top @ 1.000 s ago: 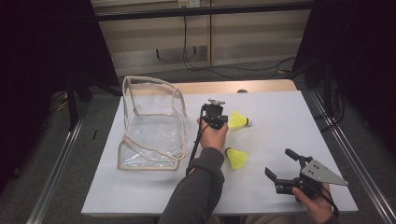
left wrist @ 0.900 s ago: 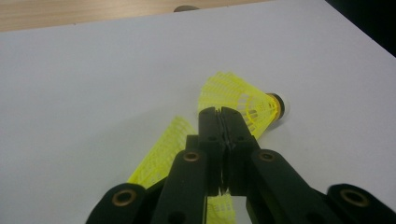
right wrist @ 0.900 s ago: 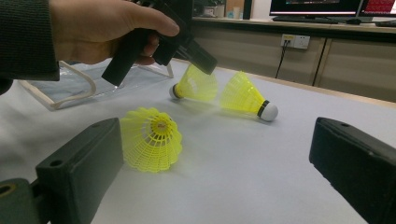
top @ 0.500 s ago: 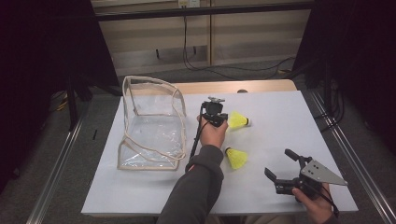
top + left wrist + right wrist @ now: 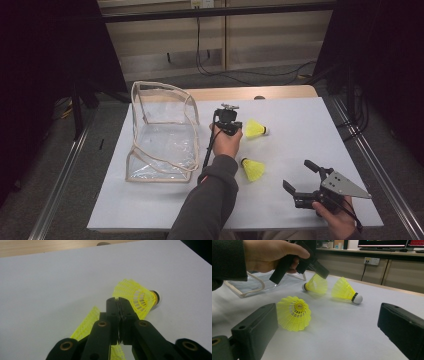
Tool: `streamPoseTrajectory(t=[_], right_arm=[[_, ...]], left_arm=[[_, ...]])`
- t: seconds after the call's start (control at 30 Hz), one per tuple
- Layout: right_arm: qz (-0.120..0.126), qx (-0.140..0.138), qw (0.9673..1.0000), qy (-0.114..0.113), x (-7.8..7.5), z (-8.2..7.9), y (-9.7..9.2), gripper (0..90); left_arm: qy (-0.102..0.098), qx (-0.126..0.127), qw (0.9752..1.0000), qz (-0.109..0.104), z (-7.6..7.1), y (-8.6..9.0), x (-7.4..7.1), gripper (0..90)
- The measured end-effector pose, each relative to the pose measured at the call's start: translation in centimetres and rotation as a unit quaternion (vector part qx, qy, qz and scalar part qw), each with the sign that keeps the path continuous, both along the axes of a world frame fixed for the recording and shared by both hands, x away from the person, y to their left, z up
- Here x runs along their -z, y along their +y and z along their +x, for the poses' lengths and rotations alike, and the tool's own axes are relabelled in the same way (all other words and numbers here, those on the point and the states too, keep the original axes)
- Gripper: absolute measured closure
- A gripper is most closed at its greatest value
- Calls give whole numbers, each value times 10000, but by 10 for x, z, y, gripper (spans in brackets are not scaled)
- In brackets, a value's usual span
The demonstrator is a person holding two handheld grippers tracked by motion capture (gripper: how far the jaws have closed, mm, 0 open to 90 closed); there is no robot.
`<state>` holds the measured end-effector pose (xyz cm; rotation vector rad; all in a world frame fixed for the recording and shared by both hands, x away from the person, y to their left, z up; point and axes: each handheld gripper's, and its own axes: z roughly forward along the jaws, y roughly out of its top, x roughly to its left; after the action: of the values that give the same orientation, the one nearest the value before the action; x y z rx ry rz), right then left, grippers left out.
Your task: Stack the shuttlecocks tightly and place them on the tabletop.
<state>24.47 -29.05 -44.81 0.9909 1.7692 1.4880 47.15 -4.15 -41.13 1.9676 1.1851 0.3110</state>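
Observation:
My left gripper [image 5: 231, 129] [image 5: 118, 301] is shut on the rim of a yellow shuttlecock's skirt [image 5: 85, 325] at the middle of the white table [image 5: 300, 115]. In the right gripper view this shuttlecock [image 5: 315, 285] hangs from those jaws, close above the table, with its cork to the left. A second shuttlecock [image 5: 256, 129] [image 5: 136, 297] [image 5: 345, 291] lies just beyond it. A third [image 5: 252, 169] [image 5: 294, 312] lies nearer the front. My right gripper [image 5: 300, 175] [image 5: 328, 312] stands open at the front right, empty, facing the third shuttlecock.
A clear plastic bag with a cream trim [image 5: 162, 135] [image 5: 252, 285] stands open on the left half of the table. A wooden strip [image 5: 250, 92] runs along the far edge. Metal rails [image 5: 372, 160] flank the table.

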Motion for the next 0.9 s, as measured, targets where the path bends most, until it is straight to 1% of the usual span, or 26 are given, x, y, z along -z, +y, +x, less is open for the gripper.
streamPoseTrajectory(t=[0.1,0.43,0.9], right_arm=[[-8,-6,10000,-11,0,0,0,23],[-23,2,10000,-33,0,0,-1,23],[-11,-10,10000,-25,-1,0,0,23]], left_arm=[[3,4,10000,41,1,1,1,874],[-12,-12,10000,59,1,2,0,872],[33,-4,10000,63,0,1,1,872]])
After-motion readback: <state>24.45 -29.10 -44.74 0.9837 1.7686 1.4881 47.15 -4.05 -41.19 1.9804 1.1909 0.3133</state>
